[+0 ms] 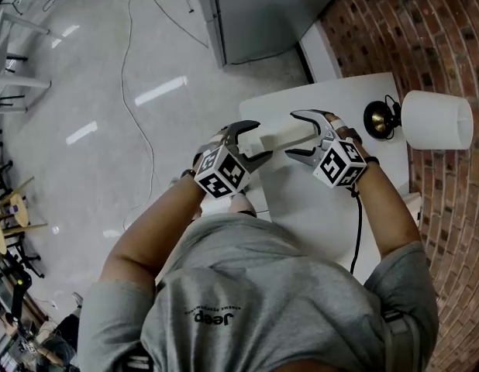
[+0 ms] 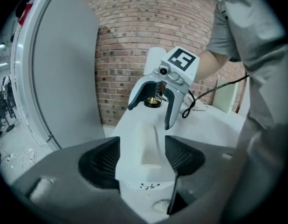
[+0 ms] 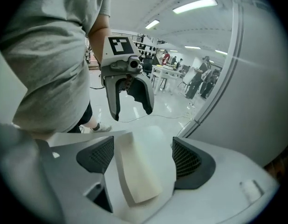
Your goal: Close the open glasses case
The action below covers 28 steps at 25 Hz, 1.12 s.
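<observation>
The white glasses case (image 1: pixel 282 134) lies lengthwise on the white table (image 1: pixel 317 208) near its left edge, and from above it looks closed. My left gripper (image 1: pixel 259 140) faces its left end and my right gripper (image 1: pixel 292 134) its right end, tips nearly meeting above it. In the left gripper view the case (image 2: pixel 147 143) shows between the jaws, with a gap to the left pad (image 2: pixel 101 164). The right gripper view has the case (image 3: pixel 139 167) lying between the pads (image 3: pixel 187 161), which stand wide. Both grippers are open and I see neither pressing on the case.
A lamp with a white shade (image 1: pixel 435 119) and a brass base (image 1: pixel 378 118) stands at the table's far right, against a brick wall (image 1: pixel 449 37). A black cable (image 1: pixel 356 231) runs from the right gripper. A grey cabinet (image 1: pixel 270 10) stands behind the table.
</observation>
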Each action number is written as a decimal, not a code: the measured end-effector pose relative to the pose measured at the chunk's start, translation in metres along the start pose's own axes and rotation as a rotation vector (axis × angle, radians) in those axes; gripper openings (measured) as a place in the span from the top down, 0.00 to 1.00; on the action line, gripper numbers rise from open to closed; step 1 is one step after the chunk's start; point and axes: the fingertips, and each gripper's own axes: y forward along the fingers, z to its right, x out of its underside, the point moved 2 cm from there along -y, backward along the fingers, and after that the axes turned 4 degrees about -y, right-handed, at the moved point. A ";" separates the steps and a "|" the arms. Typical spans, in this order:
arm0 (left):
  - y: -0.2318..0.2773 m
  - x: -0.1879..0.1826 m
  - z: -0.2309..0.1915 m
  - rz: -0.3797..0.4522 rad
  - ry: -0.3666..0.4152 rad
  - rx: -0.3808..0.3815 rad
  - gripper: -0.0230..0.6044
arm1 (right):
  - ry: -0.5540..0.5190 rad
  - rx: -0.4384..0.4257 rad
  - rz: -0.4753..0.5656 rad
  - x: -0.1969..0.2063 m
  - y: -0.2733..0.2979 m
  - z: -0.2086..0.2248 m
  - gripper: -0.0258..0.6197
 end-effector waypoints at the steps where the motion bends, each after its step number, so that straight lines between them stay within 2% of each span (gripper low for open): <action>1: -0.011 -0.004 -0.002 0.022 -0.006 -0.009 0.48 | 0.014 0.017 0.013 -0.009 -0.003 0.001 0.34; 6: -0.079 -0.028 -0.015 0.157 -0.049 -0.073 0.56 | 0.052 0.099 0.081 -0.067 -0.020 0.012 0.41; 11: -0.163 -0.041 -0.027 0.267 -0.076 -0.157 0.66 | 0.075 0.156 0.163 -0.144 -0.028 0.015 0.52; 14: -0.217 -0.041 -0.032 0.325 -0.086 -0.211 0.72 | 0.096 0.196 0.243 -0.195 -0.028 0.019 0.60; 17: -0.270 -0.036 -0.036 0.386 -0.128 -0.265 0.78 | 0.125 0.225 0.343 -0.249 -0.024 0.025 0.69; 20: -0.322 -0.029 -0.039 0.437 -0.163 -0.338 0.82 | 0.118 0.229 0.416 -0.297 -0.017 0.027 0.75; 23: -0.374 -0.019 -0.046 0.476 -0.186 -0.436 0.87 | 0.202 0.234 0.529 -0.345 -0.008 0.033 0.82; 28: -0.453 0.000 -0.051 0.540 -0.245 -0.579 0.96 | 0.316 0.178 0.667 -0.412 0.010 0.033 0.89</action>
